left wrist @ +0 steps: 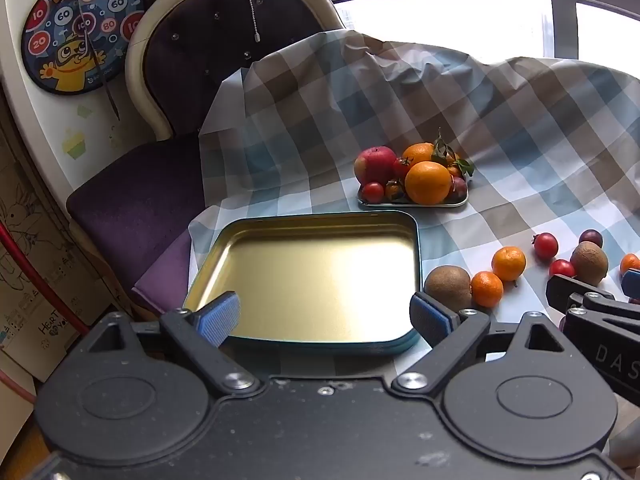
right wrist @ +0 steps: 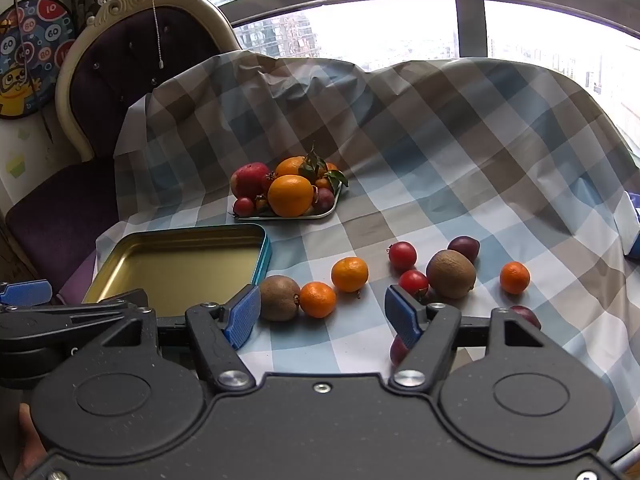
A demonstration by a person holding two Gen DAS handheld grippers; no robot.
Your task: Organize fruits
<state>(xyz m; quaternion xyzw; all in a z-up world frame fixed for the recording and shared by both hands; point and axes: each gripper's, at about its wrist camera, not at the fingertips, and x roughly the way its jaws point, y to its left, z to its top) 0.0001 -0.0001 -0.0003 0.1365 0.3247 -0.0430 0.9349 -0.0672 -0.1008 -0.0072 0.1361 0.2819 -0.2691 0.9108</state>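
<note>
An empty gold-lined blue tin (left wrist: 280, 236) (right wrist: 264, 240) lies on the checked cloth at the near left. My left gripper (left wrist: 324, 314) is open and empty over its near edge. Loose fruit lies to the right: a kiwi (right wrist: 279, 297) (left wrist: 448, 286), tangerines (right wrist: 318, 299) (right wrist: 349, 274), cherry tomatoes (right wrist: 402, 255), a second kiwi (right wrist: 451, 273) and a plum (right wrist: 464, 248). My right gripper (right wrist: 324, 316) is open and empty, just short of the near kiwi and tangerine.
A small tray (right wrist: 320, 214) at the back holds an apple (right wrist: 250, 179), oranges (right wrist: 290, 195) and small fruit. A purple chair (left wrist: 208, 48) stands at the left past the table edge. The cloth rises in folds behind.
</note>
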